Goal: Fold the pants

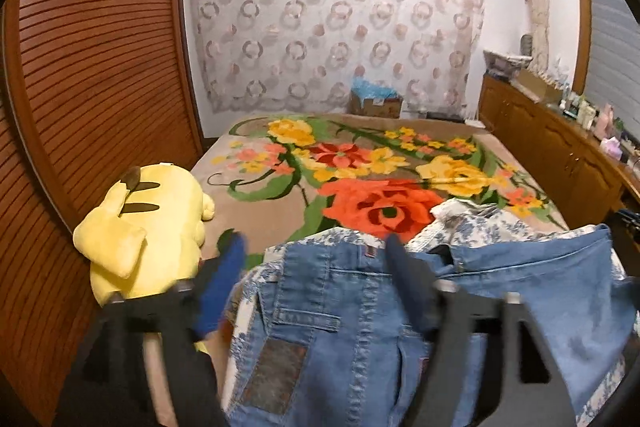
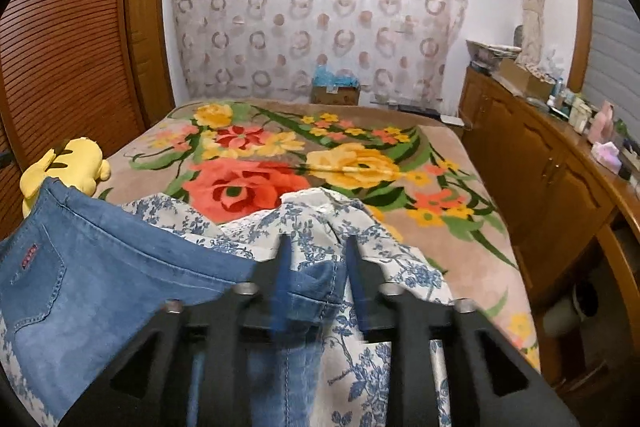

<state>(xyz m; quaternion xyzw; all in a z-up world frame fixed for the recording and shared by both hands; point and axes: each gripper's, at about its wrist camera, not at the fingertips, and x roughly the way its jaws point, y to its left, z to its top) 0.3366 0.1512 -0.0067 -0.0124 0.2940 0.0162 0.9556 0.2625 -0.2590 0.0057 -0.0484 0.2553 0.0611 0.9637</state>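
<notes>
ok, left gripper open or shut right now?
Open. The left gripper has its fingers spread wide over the jeans waistband, with neither pad pressing on the denim.

Left hand-held gripper: jaws spread wide, pads clear of anything, pointing forward and angled downward (motion blur on both fingers). Right hand-held gripper: jaws partly apart, narrower gap than the left, same forward-down tilt, fingers blurred, pads not visibly pressing on anything.

pants: blue denim | blanket: tan, floral | plush: yellow, seemingly dark-striped
</notes>
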